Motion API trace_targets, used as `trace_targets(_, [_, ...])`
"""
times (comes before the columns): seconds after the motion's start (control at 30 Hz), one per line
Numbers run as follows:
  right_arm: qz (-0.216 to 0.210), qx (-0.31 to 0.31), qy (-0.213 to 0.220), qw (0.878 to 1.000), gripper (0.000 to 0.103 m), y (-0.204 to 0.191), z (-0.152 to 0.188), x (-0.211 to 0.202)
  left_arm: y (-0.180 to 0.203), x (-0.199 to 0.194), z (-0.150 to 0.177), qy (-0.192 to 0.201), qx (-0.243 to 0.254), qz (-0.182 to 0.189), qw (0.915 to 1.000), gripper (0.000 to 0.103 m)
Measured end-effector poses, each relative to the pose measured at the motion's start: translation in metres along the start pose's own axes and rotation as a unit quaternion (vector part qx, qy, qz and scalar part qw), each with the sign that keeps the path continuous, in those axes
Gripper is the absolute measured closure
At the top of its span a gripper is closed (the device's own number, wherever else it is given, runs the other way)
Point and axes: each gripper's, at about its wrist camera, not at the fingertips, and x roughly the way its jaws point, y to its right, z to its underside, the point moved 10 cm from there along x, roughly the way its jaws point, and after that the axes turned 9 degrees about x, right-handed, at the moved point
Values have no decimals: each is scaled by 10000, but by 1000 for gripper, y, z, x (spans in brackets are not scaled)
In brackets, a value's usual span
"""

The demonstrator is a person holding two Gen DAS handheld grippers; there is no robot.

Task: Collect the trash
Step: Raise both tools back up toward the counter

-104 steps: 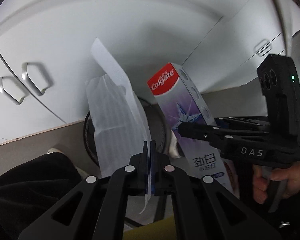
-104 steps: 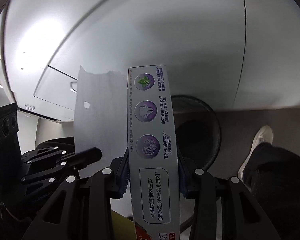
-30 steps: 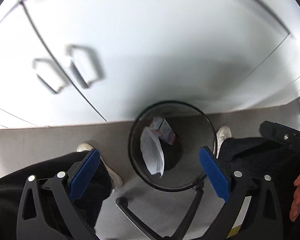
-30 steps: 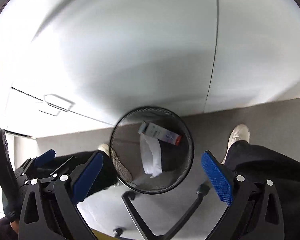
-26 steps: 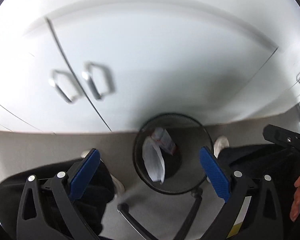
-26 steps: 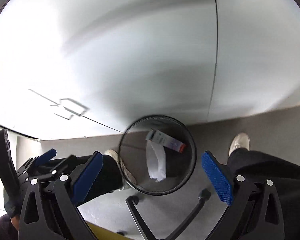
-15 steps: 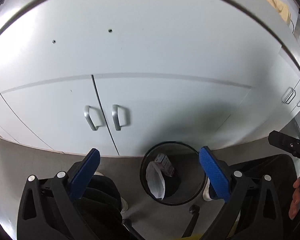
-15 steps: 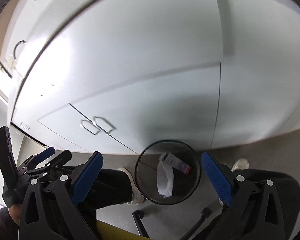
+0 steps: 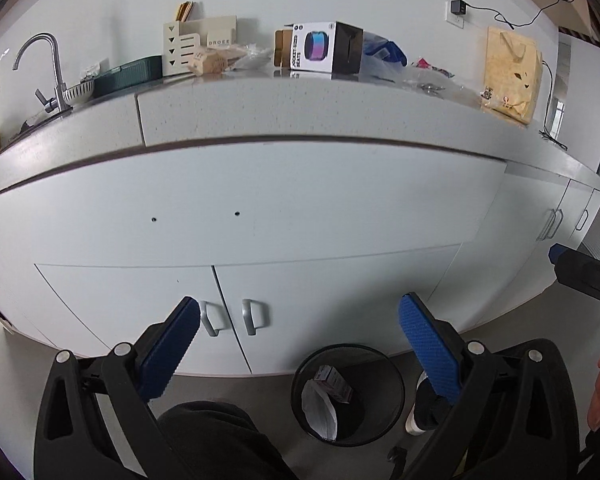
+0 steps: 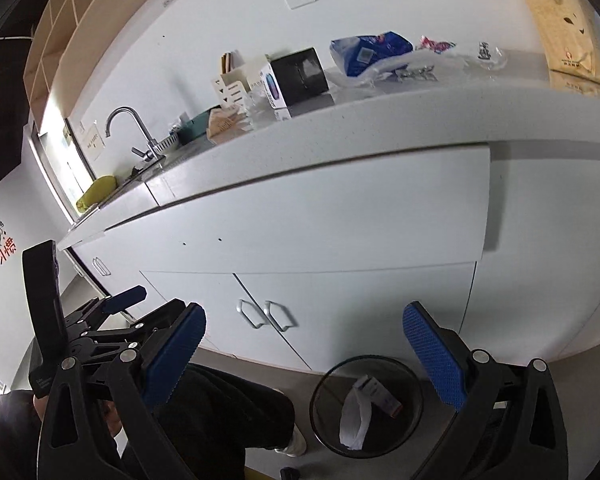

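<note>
A black mesh bin (image 9: 384, 364) stands on the floor in front of the white cabinets; it also shows in the right wrist view (image 10: 414, 380). In it lie a white paper sheet (image 9: 320, 412) (image 10: 354, 420) and a toothpaste box (image 9: 336, 382) (image 10: 380, 394). My left gripper (image 9: 300, 344) is open and empty, raised above the bin. My right gripper (image 10: 304, 354) is open and empty, also above the bin. The left gripper shows at the left of the right wrist view (image 10: 112, 316).
A grey countertop (image 9: 300, 108) carries a black and white box (image 9: 324, 52), a blue bag (image 10: 370, 54), clear wrappers (image 10: 424, 64), a paper bag (image 9: 512, 76) and a tap (image 9: 48, 72) over a sink. Cabinet door handles (image 9: 232, 318) are behind the bin. The person's legs (image 9: 220, 440) are below.
Both grippers were shut on the paper and the toothpaste box; both now lie in the bin. Both grippers have opened and tilted up, bringing the countertop into view.
</note>
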Motion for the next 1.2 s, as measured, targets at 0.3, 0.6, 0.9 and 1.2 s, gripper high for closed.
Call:
trace_targets(0.3, [-285, -170, 494, 9982, 3, -31, -45, -33, -12, -31, -43, 431, -67, 33, 9990, 4])
trace_targets(0.6, [-447, -466, 637, 9959, 3, -45, -96, -33, -37, -45, -106, 790, 299, -77, 9964, 4])
trace_targets(0.9, [-681, -1007, 387, 9918, 3, -70, -169, 17, -91, -15, -187, 853, 1130, -393, 9891, 4])
trace_targets(1.2, [-698, -1413, -117, 9874, 3, -88, -246, 97, -126, 67, -243, 467, 1354, 102, 9896, 4])
